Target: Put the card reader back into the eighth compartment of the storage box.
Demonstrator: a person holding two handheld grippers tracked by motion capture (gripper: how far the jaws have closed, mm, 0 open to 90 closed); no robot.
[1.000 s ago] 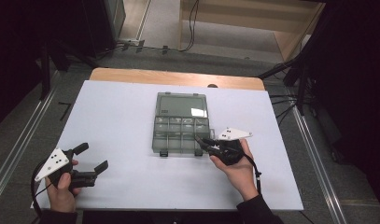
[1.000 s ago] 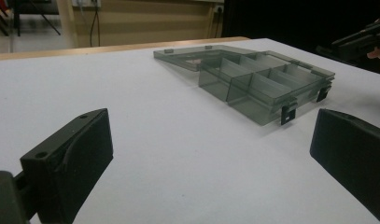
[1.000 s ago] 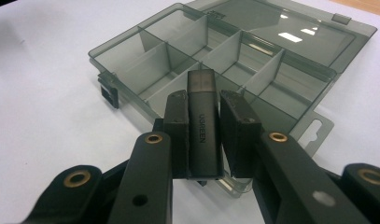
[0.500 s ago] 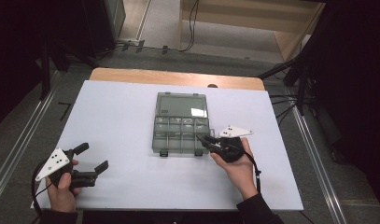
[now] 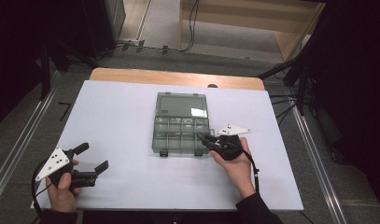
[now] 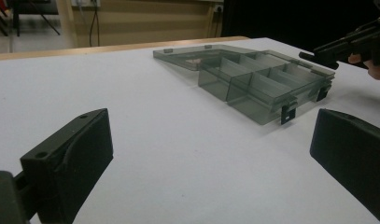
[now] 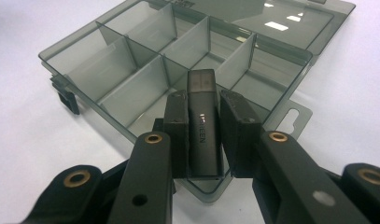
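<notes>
Barely anything has shifted since the earlier frames — the right gripper (image 5: 207,140) sits at the near right corner of the organizer box (image 5: 180,123) as before, and the left gripper (image 5: 92,158) has kept its place near the table's front left corner.

Right gripper view: both jaws are clamped on a dark USB stick (image 7: 204,126), pads pressing its two long sides. Stick points away from the camera, its translucent cap end over the box's near compartments; pale lettering runs along its body. Whether it touches the box floor cannot be told.

Box is smoky clear plastic, lid flat open on the far side, dividers forming two rows of compartments, standing mid-table on the white tabletop (image 5: 127,112).

Left gripper — jaws spread wide, nothing between them, held just above the tabletop, well apart from the box. Left gripper view has the box (image 6: 257,81) ahead and the right gripper's tips (image 6: 320,51) at its far corner.
</notes>
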